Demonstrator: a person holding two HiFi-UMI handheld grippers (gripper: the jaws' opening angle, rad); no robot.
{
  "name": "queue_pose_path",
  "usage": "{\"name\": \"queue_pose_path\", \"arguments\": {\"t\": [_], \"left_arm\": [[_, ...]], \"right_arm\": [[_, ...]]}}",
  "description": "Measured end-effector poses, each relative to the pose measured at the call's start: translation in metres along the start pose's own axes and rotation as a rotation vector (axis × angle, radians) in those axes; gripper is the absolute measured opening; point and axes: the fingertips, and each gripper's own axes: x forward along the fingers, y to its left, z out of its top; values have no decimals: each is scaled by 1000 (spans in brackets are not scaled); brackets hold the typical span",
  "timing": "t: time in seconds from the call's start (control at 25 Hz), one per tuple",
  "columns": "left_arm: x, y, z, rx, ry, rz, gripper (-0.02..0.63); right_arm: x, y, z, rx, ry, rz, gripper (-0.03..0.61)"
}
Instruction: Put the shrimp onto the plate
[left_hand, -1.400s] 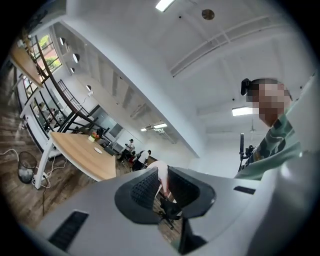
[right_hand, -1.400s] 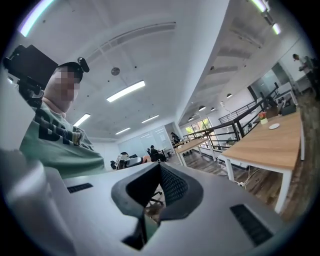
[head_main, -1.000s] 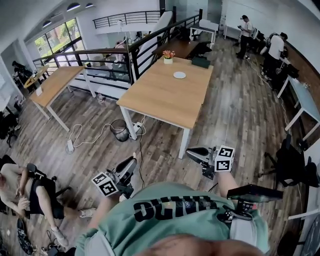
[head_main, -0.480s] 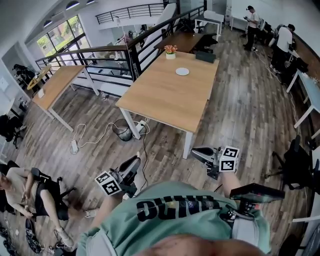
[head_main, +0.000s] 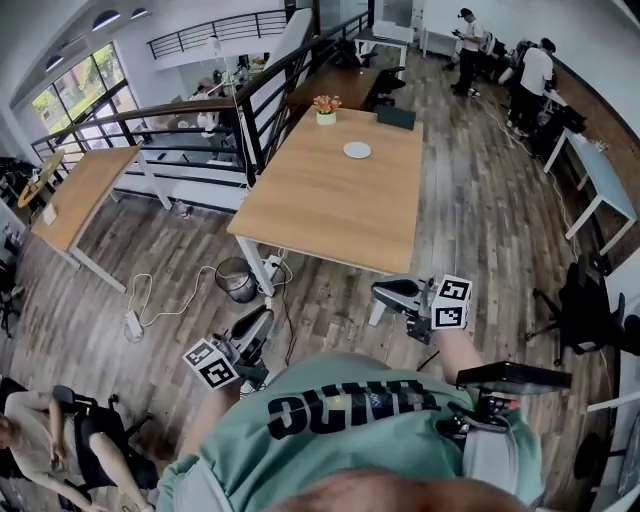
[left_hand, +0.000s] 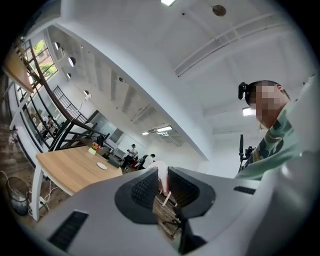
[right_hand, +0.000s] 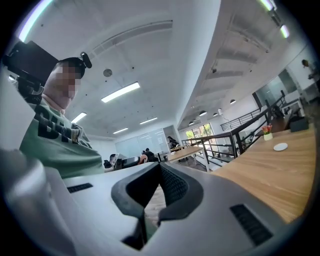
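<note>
A white plate (head_main: 358, 150) lies on the far part of the long wooden table (head_main: 330, 205); it also shows small in the left gripper view, plate (left_hand: 102, 166), and in the right gripper view, plate (right_hand: 280, 147). I see no shrimp in any view. My left gripper (head_main: 262, 318) is held low before my chest, well short of the table, its jaws a narrow gap apart with nothing between them (left_hand: 164, 176). My right gripper (head_main: 381, 290) hangs near the table's near corner, its tips touching, empty (right_hand: 160, 167).
A flower pot (head_main: 326, 110) and a dark flat object (head_main: 396, 118) stand at the table's far end. A bin (head_main: 236, 279) and cables lie on the floor left of the table leg. Railings run behind; people stand far right and one sits at lower left.
The table has come nearer and lower in the head view as I move toward it. Both grippers keep their places before my chest, jaws unchanged.
</note>
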Motion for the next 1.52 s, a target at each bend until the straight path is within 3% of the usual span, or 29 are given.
{"name": "queue_pose_path", "arguments": {"t": [0.24, 0.6, 0.92, 1.28, 1.52], "left_arm": [[-34, 66, 53, -11, 9, -38, 63], [-34, 128, 71, -55, 24, -72, 63], [25, 162, 67, -43, 44, -31, 63], [148, 179, 72, -13, 14, 50, 63], [223, 190, 64, 2, 22, 94, 63]], "right_arm": [[83, -8, 11, 6, -6, -50, 6], [119, -38, 13, 22, 11, -128, 6], [105, -114, 21, 49, -10, -91, 6], [62, -244, 78, 30, -23, 18, 6], [27, -314, 93, 44, -49, 59, 6]]}}
